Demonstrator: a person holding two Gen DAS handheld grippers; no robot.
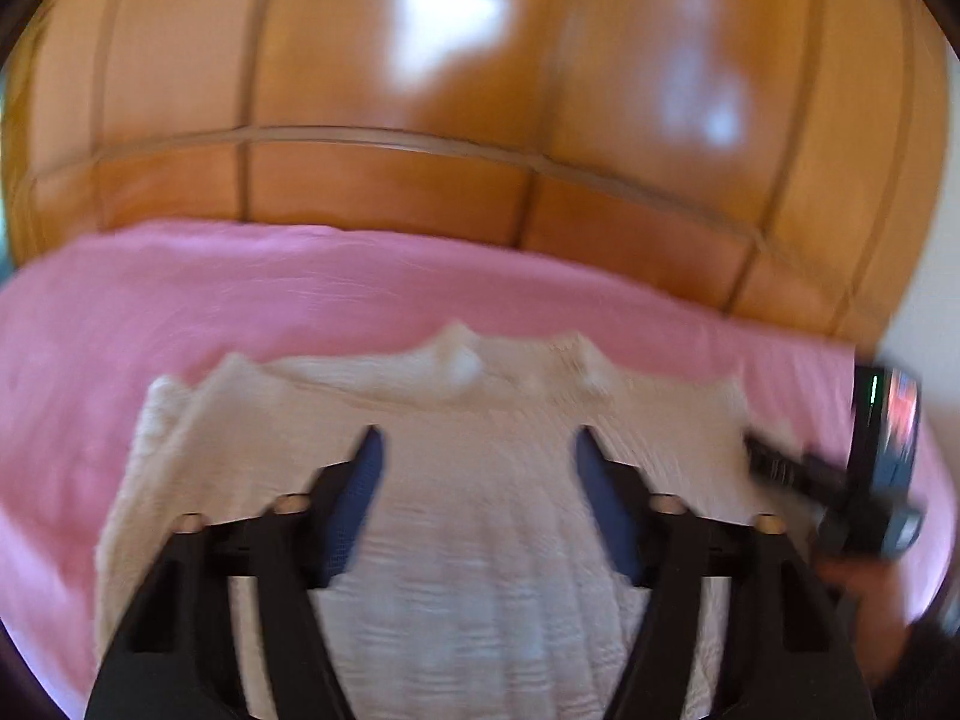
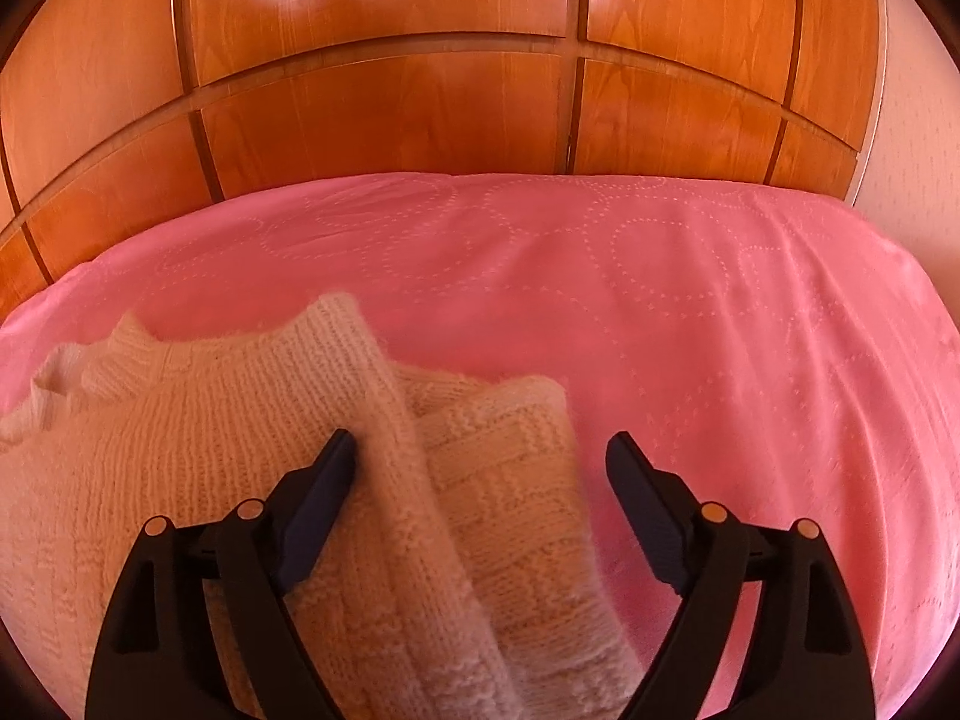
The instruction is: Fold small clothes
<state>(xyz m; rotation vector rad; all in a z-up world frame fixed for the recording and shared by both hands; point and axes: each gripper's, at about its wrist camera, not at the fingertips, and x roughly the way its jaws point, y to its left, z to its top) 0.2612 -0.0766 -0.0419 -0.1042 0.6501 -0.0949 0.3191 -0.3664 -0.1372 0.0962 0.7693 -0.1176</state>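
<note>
A cream knitted sweater lies flat on a pink bedspread. My left gripper is open just above the sweater's middle, holding nothing; this view is blurred. The right gripper's body shows at the sweater's right edge in this view. In the right wrist view the sweater lies lower left, with a folded-in sleeve running between the fingers. My right gripper is open above that sleeve and the sweater's right edge, holding nothing.
A wooden panelled wardrobe stands behind the bed. The pink bedspread stretches to the right of the sweater. A pale wall shows at the far right.
</note>
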